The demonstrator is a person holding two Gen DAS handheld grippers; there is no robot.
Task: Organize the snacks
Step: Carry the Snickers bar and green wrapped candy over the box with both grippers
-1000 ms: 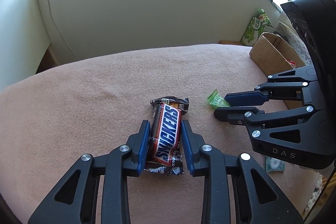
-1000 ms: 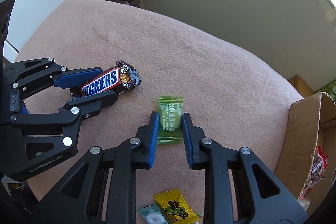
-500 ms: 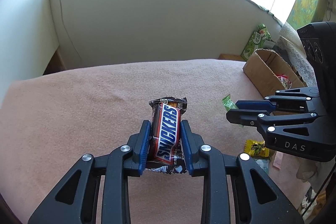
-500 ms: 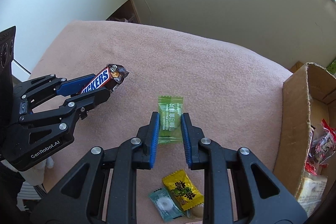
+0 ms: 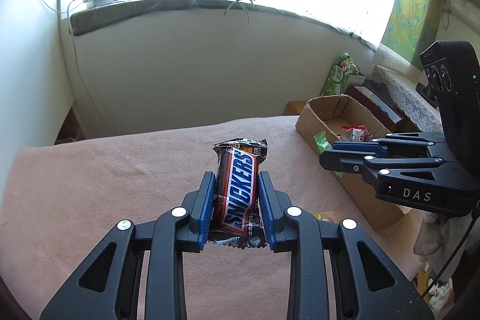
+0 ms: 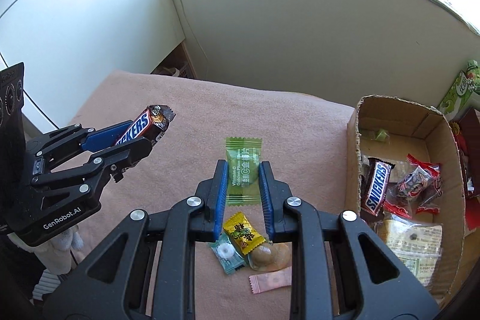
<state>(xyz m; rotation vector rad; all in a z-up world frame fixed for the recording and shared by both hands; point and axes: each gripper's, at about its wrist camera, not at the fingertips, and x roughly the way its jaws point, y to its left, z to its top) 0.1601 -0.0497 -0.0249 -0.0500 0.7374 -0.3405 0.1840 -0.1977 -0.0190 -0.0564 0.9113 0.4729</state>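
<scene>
My left gripper (image 5: 237, 179) is shut on a Snickers bar (image 5: 238, 188), held up off the pink blanket (image 5: 105, 185); in the right wrist view the same left gripper (image 6: 144, 137) and Snickers bar (image 6: 141, 126) sit at the left. My right gripper (image 6: 241, 170) is shut on a green candy packet (image 6: 243, 170), lifted above the blanket (image 6: 270, 122). In the left wrist view the right gripper (image 5: 325, 153) holds that green packet (image 5: 321, 140) near the cardboard box (image 5: 318, 125).
The open cardboard box (image 6: 354, 140) at the right holds another Snickers (image 6: 375, 185), red-wrapped snacks (image 6: 417, 185) and other packets. Loose candies lie on the blanket below my right gripper: yellow (image 6: 241, 231), teal (image 6: 226, 254), beige (image 6: 267, 255), pink (image 6: 271, 279). A wall and windowsill stand behind.
Both grippers have risen off the blanket with their snacks. The right one has shifted toward the cardboard box, whose inside now shows. Grips are unchanged.
</scene>
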